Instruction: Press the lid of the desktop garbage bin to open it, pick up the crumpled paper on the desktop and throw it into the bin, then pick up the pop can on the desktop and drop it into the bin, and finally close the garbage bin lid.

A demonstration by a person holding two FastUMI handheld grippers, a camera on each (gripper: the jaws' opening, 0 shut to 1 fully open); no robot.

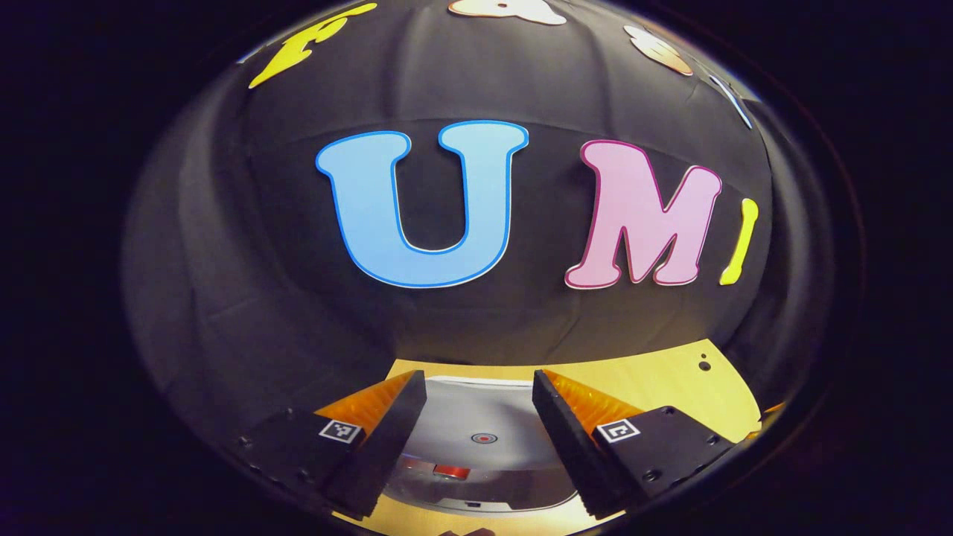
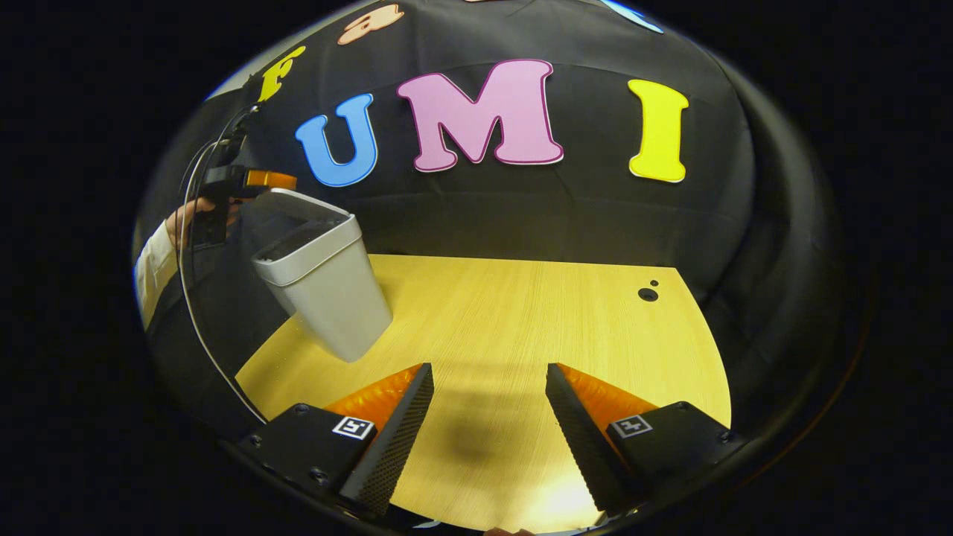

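1. Left gripper view: one left gripper (image 1: 480, 417), jaws spread apart and holding nothing, hangs over one garbage bin (image 1: 476, 476) at 6 o'clock, whose lid (image 1: 476, 420) is lifted.
2. Right gripper view: one right gripper (image 2: 488, 417), jaws wide and empty, above the wooden table (image 2: 521, 313).
3. That bin stands at 10 o'clock; one hand grips the other gripper behind it.

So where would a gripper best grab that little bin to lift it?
Probably the bin's top rim, coming from above with one finger inside its open mouth. The body looks too wide to span and tapers downward, so side grips could slip.
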